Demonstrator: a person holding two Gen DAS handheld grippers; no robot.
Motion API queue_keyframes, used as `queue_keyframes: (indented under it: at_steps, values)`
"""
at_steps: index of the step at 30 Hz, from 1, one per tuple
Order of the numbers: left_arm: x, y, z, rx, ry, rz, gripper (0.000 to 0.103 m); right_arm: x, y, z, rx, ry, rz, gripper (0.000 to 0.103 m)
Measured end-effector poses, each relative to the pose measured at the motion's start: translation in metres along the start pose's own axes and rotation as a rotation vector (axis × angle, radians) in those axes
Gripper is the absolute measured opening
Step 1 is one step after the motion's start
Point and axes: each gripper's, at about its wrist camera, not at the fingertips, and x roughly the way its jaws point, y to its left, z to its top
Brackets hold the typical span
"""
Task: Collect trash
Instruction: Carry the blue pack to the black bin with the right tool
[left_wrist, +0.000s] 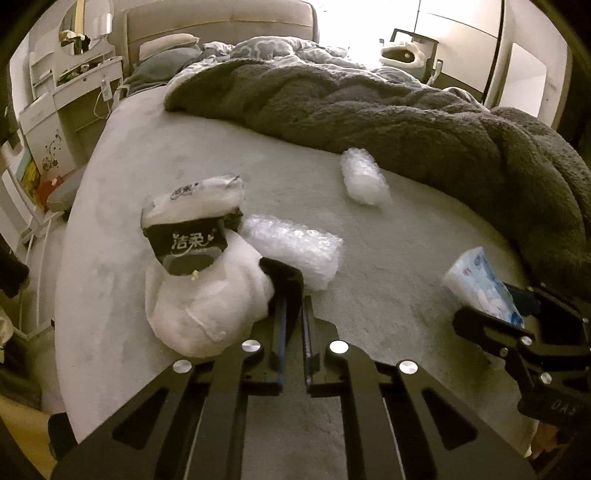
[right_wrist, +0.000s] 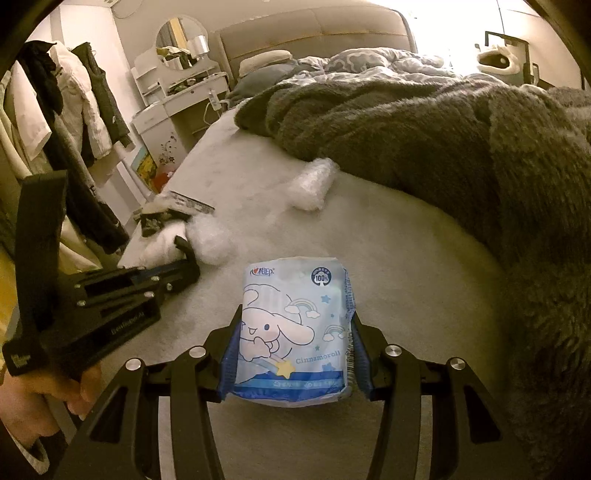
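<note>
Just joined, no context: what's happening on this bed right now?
A person is collecting trash off the bed with handheld tongs in each hand. The left tongs are shut on the edge of a white tissue wad, which has a torn black tissue wrapper on it. The right tongs are shut on a blue Cinnamoroll tissue pack. Two bubble wrap rolls lie on the sheet, untouched.

We read "Cinnamoroll" and a round "100%" badge on the blue tissue pack (right_wrist: 291, 328), printed beside a cartoon dog. The black-and-white tissue packet (left_wrist: 192, 229) carries the Chinese brand "洁柔", once on its black face and again on its white top. Lettering on the left hand-held gripper (right_wrist: 184, 258) is too blurred to read.
</note>
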Motion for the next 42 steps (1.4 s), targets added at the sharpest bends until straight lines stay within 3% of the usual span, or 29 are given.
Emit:
queue_keyframes:
  at_steps: [10,21,33,42]
  values:
    - [-0.028,-0.012,-0.009,0.070,-0.035,-0.038,0.005,-0.016,0.021,0.012,-0.023,-0.035,-0.004,0.051]
    - [-0.065,0.000,-0.018,0.045,-0.064,-0.054,0.005,-0.032,0.022,0.008,0.052,-0.043,0.010,0.051]
    - [-0.100,0.030,-0.038,0.016,-0.080,-0.014,0.005,-0.033,0.057,-0.003,0.044,-0.016,0.019,0.051]
    - [-0.120,0.063,-0.055,0.009,-0.078,0.054,0.005,-0.036,0.110,0.000,-0.032,-0.027,0.051,0.051]
